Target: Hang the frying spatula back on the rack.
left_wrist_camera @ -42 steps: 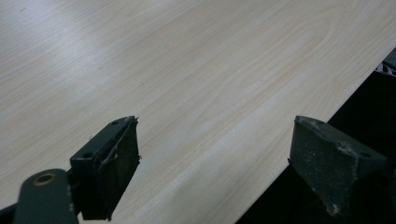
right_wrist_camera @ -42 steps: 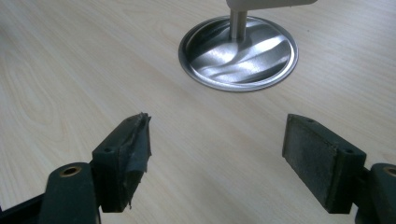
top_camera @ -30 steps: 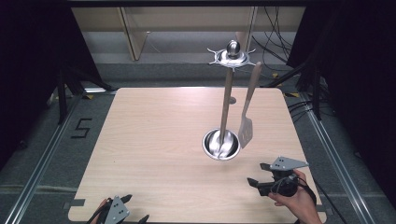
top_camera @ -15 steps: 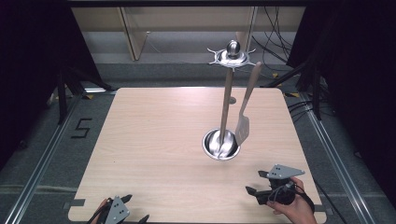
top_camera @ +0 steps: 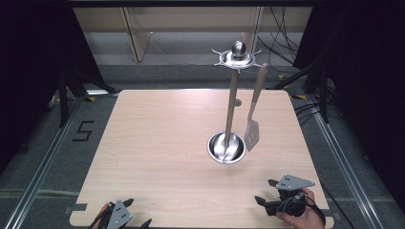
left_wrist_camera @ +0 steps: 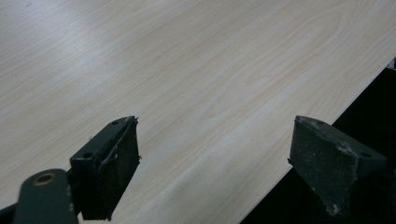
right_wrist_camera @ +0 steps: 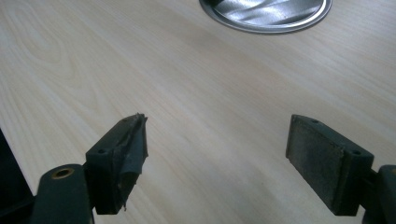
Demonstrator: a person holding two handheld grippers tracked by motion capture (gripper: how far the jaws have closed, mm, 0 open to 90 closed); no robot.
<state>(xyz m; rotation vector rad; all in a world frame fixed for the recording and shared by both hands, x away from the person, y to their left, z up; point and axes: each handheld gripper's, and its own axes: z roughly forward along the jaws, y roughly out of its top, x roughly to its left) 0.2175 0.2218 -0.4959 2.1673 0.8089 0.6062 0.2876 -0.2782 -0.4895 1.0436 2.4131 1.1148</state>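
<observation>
Hanging from one rack (top_camera: 237,58) — one spatula (top_camera: 253,113); two grippers (top_camera: 268,192) (top_camera: 135,213), fingers apart, empty.

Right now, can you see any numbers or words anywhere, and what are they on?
"5": a black number marked on the grey floor left of the wooden table.
No words or labels can be read on the utensil stand, the spatula or the grippers.

Grey carpet floor (top_camera: 38,143), black curtains (top_camera: 28,57), wooden shelving (top_camera: 138,28) behind.
</observation>
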